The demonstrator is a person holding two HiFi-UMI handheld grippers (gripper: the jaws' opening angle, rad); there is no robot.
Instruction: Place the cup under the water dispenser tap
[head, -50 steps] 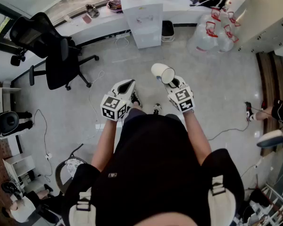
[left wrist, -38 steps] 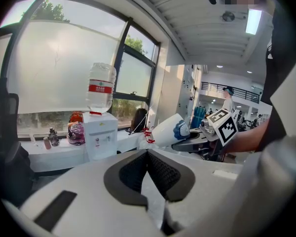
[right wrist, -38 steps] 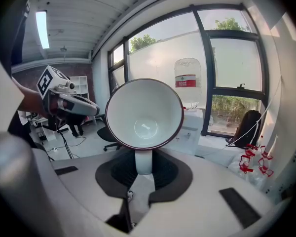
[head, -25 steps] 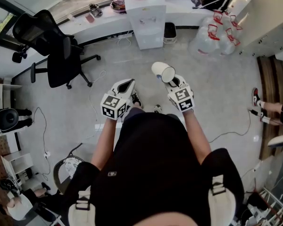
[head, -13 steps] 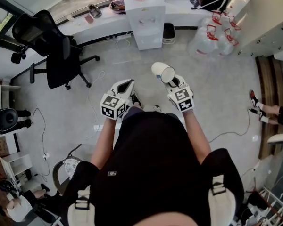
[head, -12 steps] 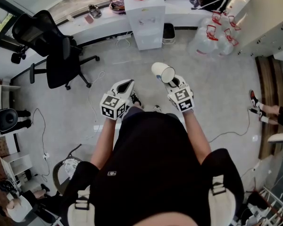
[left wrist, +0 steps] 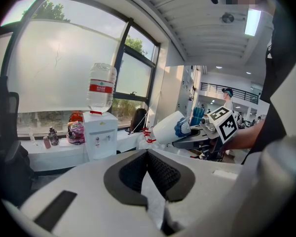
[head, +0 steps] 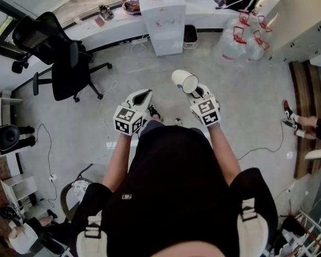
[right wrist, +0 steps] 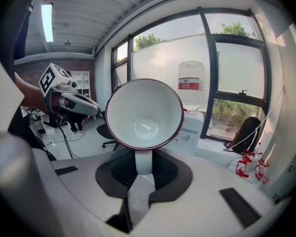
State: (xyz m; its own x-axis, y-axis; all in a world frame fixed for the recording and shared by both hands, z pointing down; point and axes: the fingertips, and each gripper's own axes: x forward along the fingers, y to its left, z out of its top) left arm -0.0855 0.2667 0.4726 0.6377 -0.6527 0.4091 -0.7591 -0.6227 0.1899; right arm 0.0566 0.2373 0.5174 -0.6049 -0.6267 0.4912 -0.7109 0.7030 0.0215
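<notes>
Neither gripper has changed place since the earlier frames. Only a bystander's shoe (head: 288,109) at the right edge of the floor (head: 257,100) has shifted, from lower on that edge to higher.

The right gripper (head: 196,92) is clamped on the handle of the white cup (head: 184,82). The right gripper view shows the handle pinched between the two pads. The cup lies on its side with its dark-rimmed mouth turned back toward that gripper's camera, and its inside is empty.

The left gripper (head: 144,94) is held level with the right one and apart from it. Its jaws are closed together with nothing between them, as the left gripper view shows.

The cup is held in the air over the middle of the floor. It is well short of the water dispenser (head: 163,20), which stands at the far edge of the floor against the window ledge (head: 104,28). An inverted bottle (left wrist: 101,87) sits on top of the dispenser.

A black office chair (head: 59,58) stands near the far left corner of the floor. A cluster of clear water jugs (head: 238,39) lies near the far right corner.
</notes>
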